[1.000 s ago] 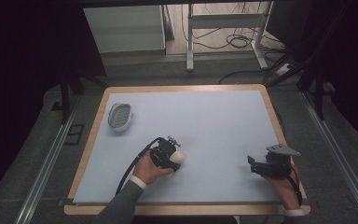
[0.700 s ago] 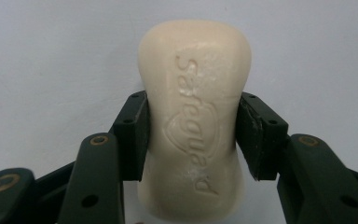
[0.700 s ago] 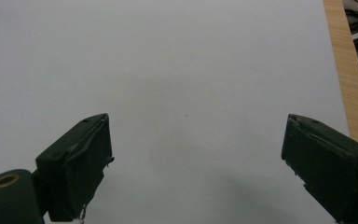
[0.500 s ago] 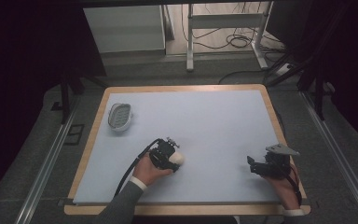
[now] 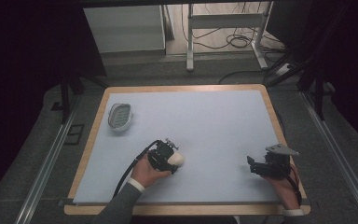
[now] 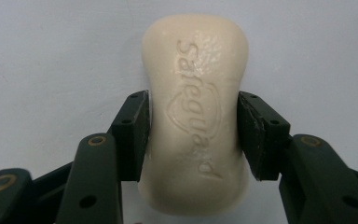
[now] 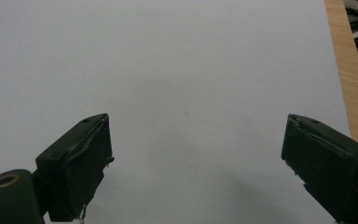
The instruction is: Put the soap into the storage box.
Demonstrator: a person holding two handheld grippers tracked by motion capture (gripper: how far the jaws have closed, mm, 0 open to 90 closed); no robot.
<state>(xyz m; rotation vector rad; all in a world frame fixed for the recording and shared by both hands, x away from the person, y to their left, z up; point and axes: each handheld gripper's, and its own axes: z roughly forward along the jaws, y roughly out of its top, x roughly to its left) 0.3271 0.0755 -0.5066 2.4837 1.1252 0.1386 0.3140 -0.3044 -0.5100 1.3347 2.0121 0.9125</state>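
Cream soap bar (image 6: 196,121) sits pinched at its waist in my left gripper (image 6: 193,135) for grip, right gripper (image 7: 198,168) spread idle.

Looking like a lab or test bay: a wood-edged table (image 5: 93,140) with a pale blue top is sitting between dark curtains, metal floor rails (image 5: 46,163) are running along both sides, loose cables (image 5: 228,42) are lying under a metal frame (image 5: 223,21) behind
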